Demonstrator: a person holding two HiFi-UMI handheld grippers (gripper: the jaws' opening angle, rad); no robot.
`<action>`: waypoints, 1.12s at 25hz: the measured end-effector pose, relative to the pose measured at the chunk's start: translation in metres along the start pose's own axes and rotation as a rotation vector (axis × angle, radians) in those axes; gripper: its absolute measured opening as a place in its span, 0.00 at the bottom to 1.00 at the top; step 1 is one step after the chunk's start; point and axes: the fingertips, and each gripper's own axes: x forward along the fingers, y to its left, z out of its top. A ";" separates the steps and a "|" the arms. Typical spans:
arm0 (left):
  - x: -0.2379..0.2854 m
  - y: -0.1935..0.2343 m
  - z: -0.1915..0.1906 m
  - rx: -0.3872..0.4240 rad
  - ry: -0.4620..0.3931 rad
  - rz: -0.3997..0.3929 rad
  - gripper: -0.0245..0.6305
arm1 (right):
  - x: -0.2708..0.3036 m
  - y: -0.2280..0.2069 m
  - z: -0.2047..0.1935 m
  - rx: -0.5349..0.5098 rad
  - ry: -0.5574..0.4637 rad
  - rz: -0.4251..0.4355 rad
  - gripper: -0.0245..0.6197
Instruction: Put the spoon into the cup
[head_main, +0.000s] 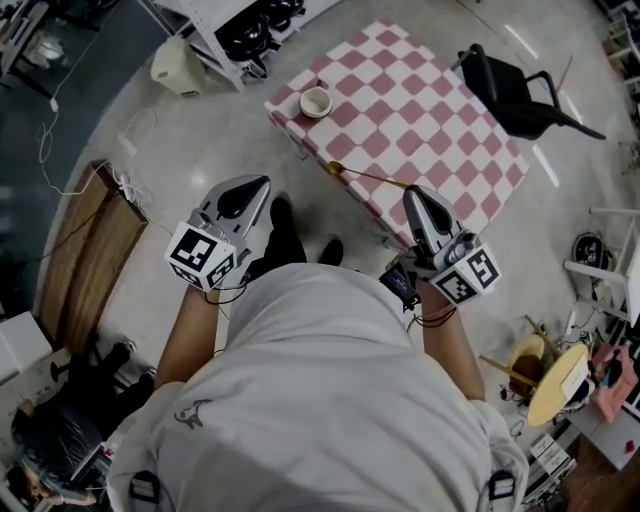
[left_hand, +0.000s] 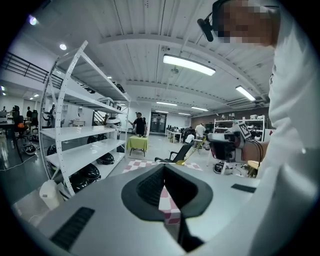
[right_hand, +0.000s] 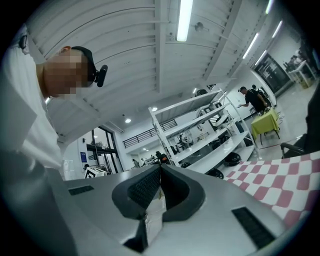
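While left gripper (head_main: 258, 185) and right gripper (head_main: 413, 197) hang empty, jaws pressed together, the right should spread over the spoon (head_main: 368, 176) handle at eleven o'clock.

A table (head_main: 440, 110) covered by a pink-and-white checked cloth (head_main: 470, 150) stands on the floor. A small pale cup (head_main: 316, 101) sits upright near the cloth's 9 o'clock corner. A golden spoon (head_main: 366, 176) lies flat at about 7 o'clock, its bowl right at the table's edge, well apart from the cup.
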 end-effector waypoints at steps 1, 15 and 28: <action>0.004 0.005 0.001 0.001 0.000 -0.007 0.06 | 0.003 -0.003 0.000 0.003 -0.001 -0.007 0.09; 0.045 0.108 0.016 0.011 0.019 -0.131 0.06 | 0.095 -0.034 0.004 -0.011 -0.004 -0.129 0.09; 0.053 0.198 0.027 0.047 0.024 -0.283 0.06 | 0.190 -0.044 0.004 -0.042 -0.025 -0.230 0.09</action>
